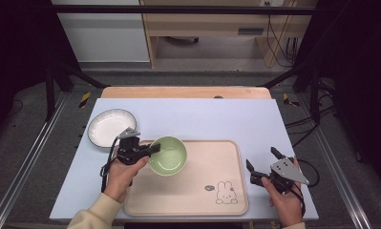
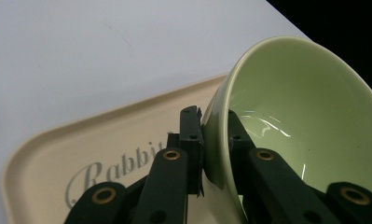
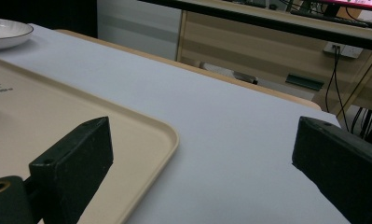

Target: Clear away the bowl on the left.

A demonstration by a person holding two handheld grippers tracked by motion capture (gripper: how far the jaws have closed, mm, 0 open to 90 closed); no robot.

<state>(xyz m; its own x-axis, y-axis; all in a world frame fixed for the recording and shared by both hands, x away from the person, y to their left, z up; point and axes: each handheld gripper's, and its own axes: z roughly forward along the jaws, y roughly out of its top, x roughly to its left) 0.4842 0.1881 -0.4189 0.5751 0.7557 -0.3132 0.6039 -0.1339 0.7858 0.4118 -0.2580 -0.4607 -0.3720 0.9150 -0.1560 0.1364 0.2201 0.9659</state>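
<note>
The left gripper (image 1: 152, 149) held the green bowl (image 1: 168, 155) by its rim, jaws clamped on the wall, tilted above the tray (image 1: 188, 202) near its far left corner; judged step: placing; next, level and lower it; the right gripper (image 1: 263, 166) rested wide open at the surface's (image 1: 216, 119) right edge; a white plate (image 1: 111, 127) lay far left.

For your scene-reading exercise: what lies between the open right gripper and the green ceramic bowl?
In the high view, only bare beige tray with its rabbit drawing separates the right gripper from the green bowl.
</note>
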